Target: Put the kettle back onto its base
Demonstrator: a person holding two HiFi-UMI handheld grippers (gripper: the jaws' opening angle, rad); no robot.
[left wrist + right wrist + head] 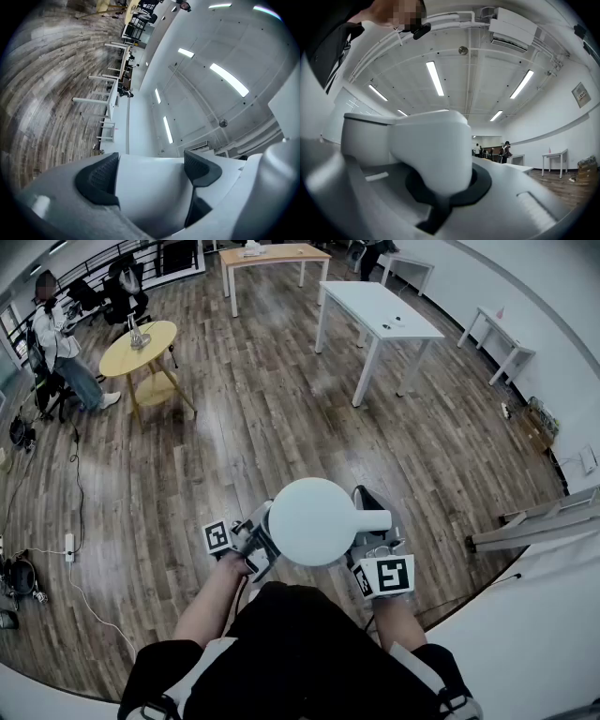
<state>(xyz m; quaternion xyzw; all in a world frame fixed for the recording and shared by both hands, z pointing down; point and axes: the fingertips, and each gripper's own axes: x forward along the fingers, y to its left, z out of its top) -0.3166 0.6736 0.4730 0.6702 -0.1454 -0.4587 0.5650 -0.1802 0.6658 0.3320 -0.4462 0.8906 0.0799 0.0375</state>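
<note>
Out front, left gripper (pixel 150 176) clamps wide across the kettle (pixel 314 521). Right gripper (pixel 445 187) squeezes its handle (pixel 431 150). Two holds keep it steady, I reckon.

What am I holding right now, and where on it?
The white kettle: the right hand-held gripper clamps its handle, and the left hand-held gripper spans its body.

I hold the kettle (pixel 312 521) before my chest, above the floor (pixel 234 427). My left gripper (pixel 258 542) sits at the kettle's left, its jaws on either side of the body. My right gripper (pixel 373 545) sits at the kettle's right, its jaws around the handle (pixel 372 519). A long table (pixel 380 310) stands beyond the kettle. A round table (pixel 141 345) stands beyond it and far left, with a seated person (pixel 61 348) beside it. A power strip (pixel 68 543) lies on the floor well left of the kettle.
</note>
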